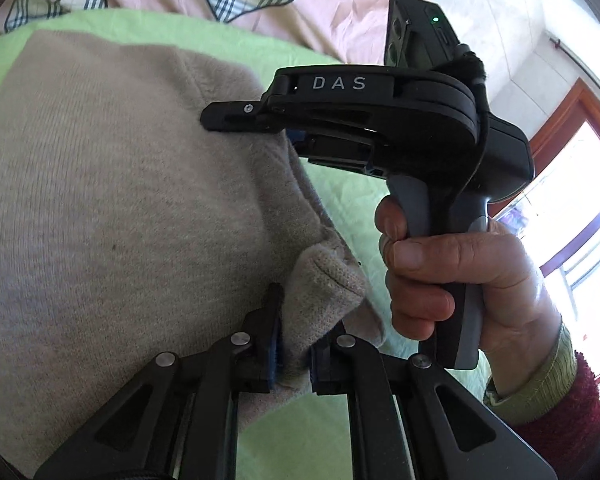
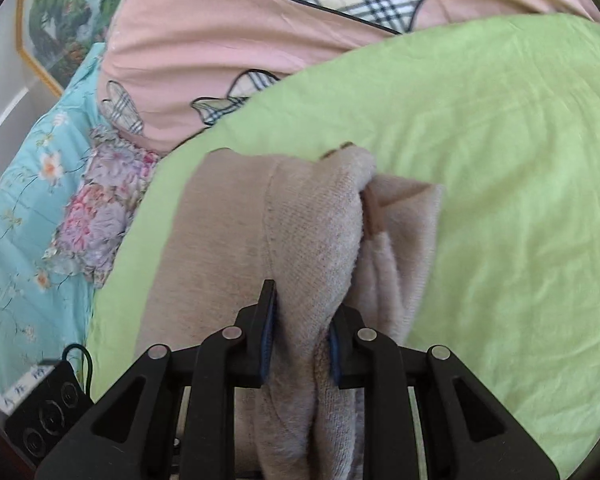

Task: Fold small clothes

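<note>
We pinch the tan sweater (image 1: 120, 200) with our left hand-held gripper (image 1: 294, 356) at 6 o'clock. Our right hand-held gripper (image 2: 302, 340) holds its bunched edge too. It lies on the green sheet (image 2: 500, 160).

The beige knit garment (image 1: 112, 200) runs off the left wrist picture's left edge and is blurred there. In the right wrist view its folds hide the pinched edge between the fingers (image 2: 266, 320), and its lower end is cut off.

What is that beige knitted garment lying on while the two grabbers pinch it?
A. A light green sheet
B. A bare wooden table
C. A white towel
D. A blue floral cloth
A: the beige garment, pinched by the left gripper and the right gripper, lies on the light green sheet; the blue floral cloth is off to the side.
</note>
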Available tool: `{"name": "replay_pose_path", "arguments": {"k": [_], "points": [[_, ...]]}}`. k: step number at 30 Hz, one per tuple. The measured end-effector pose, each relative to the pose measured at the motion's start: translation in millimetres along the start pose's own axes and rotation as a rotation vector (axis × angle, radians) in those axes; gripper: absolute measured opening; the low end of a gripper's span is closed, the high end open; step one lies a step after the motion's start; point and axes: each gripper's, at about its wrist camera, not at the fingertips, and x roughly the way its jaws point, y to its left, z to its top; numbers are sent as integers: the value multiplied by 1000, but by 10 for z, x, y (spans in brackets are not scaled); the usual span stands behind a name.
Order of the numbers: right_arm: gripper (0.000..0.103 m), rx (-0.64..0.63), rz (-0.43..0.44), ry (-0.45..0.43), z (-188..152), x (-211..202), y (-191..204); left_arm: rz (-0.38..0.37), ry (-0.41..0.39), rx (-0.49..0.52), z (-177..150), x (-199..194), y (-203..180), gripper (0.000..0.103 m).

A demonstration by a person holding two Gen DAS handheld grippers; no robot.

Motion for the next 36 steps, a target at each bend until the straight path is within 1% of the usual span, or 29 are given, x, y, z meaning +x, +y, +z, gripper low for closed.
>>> {"name": "replay_pose_path", "arguments": {"k": [1,2,4,6,7,8,9,10,11,12,15,17,18,19,20,21,23,25,26,28,29,31,32,33,34,35,36], "points": [[24,-9,-15,5,-16,10,-1,-9,4,-8,-28,-21,-5,11],[25,-15,-23,1,-27,-8,7,-21,12,-15,-51,-71,-1,16],[30,-10,-40,-14,-49,-78,24,-45,24,-27,-38,-161,27,20],[41,3,-73,-40,-73,-203,32,-62,22,-26,-92,-353,51,23],[43,7,-86,-57,-90,-270,40,-66,17,-27,-124,-462,67,28],[49,11,-90,-72,-110,-330,42,-69,10,-29,-156,-558,90,35],[60,19,-89,-82,-132,-376,45,-67,-3,-31,-177,-670,127,39],[67,28,-87,-89,-156,-408,47,-55,-21,-33,-196,-789,170,46],[80,36,-79,-93,-195,-442,46,-42,-38,-35,-203,-879,199,52],[82,35,-69,-91,-222,-450,56,-23,-58,-42,-204,-986,255,53],[82,26,-67,-65,-301,-405,89,24,-95,-71,-160,-1202,456,56],[82,31,-66,-41,-336,-339,72,56,-117,-98,-84,-1287,636,65],[82,34,-66,-36,-346,-324,65,74,-123,-120,-49,-1286,731,68],[82,41,-69,-31,-354,-302,48,84,-123,-148,-67,-1336,808,72],[82,48,-71,-27,-353,-283,31,80,-123,-186,-82,-1385,922,77],[82,57,-66,-23,-352,-267,14,67,-120,-226,-66,-1379,1047,78],[82,75,-42,-16,-337,-230,-24,56,-106,-279,-43,-1291,1246,78],[82,80,-30,0,-328,-184,-46,46,-86,-321,49,-1146,1434,78],[82,82,-27,9,-329,-160,-53,44,-76,-335,122,-1059,1486,79],[82,99,-20,25,-318,-102,-91,-5,-57,-357,203,-914,1594,80],[82,114,-12,33,-303,-69,-121,-24,-48,-365,246,-859,1630,83],[82,120,5,36,-284,-41,-135,-59,-42,-367,314,-738,1665,84],[78,125,26,42,-271,-11,-141,-73,-39,-369,360,-662,1697,82],[66,135,44,48,-266,16,-154,-86,-37,-367,390,-609,1713,79],[59,156,66,59,-272,55,-180,-100,-36,-354,420,-547,1721,68],[49,172,72,64,-286,87,-197,-93,-41,-343,444,-498,1702,61],[42,167,65,59,-293,84,-184,-87,-50,-329,454,-503,1679,58]]}}
